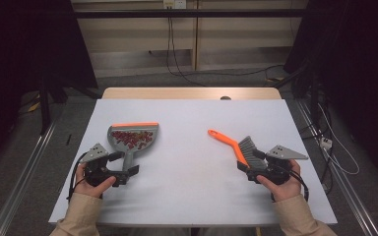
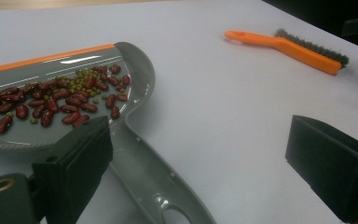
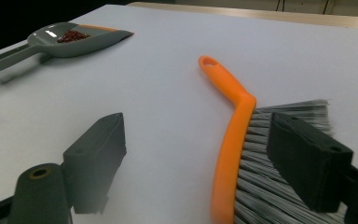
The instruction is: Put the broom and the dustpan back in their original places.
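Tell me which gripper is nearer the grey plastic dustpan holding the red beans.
Left. The left gripper sits at the handle of the grey plastic dustpan, open jaws straddling it. The right gripper is across the table, open jaws around the orange-handled brush.

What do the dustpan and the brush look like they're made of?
Dustpan: probably glossy grey moulded plastic, since light streaks reflect on its floor; the orange lip could be rubber or plastic. Brush: smooth orange handle, likely plastic, with fine grey bristles, probably synthetic.
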